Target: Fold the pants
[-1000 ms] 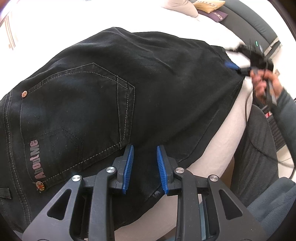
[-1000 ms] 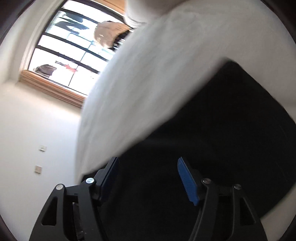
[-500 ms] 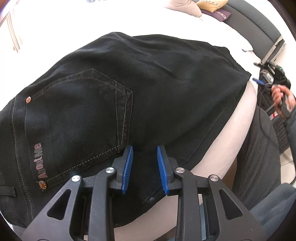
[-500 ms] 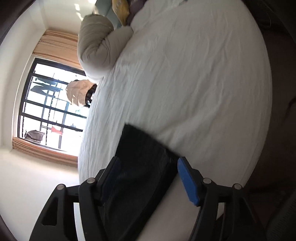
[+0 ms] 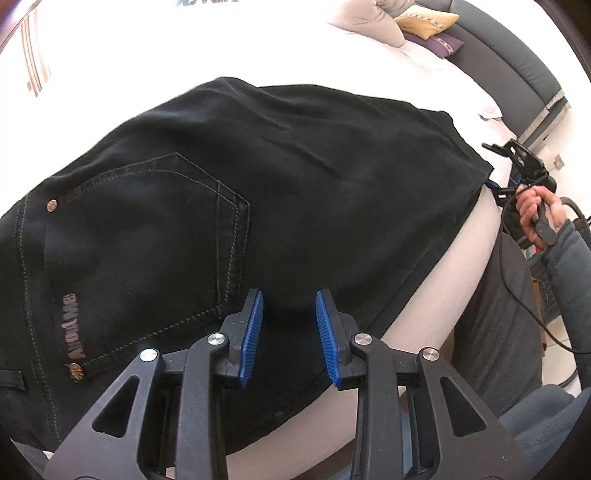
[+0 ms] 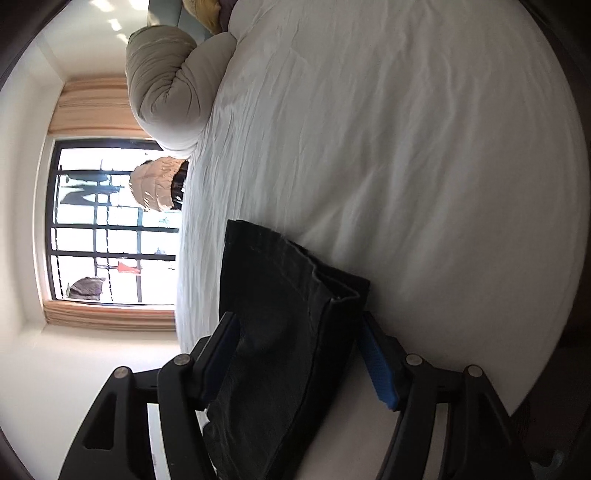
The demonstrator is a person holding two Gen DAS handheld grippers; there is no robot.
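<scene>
The pants [image 5: 295,192] are kept flat on the bed [image 6: 406,147] for folding, both hand-held grippers seemingly unclamped, hems at six o'clock.

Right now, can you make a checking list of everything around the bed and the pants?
Surface: white bed sheet, wrinkled.
Job's things: black pants lying flat, back pocket up.
Clutter: rolled duvet, pillows.
Grippers: left hand-held gripper over the pants, a gap between its pads; right hand-held gripper open around the pants' end.
Cables: black cable beside the bed.
Surroundings: window, curtains.
</scene>
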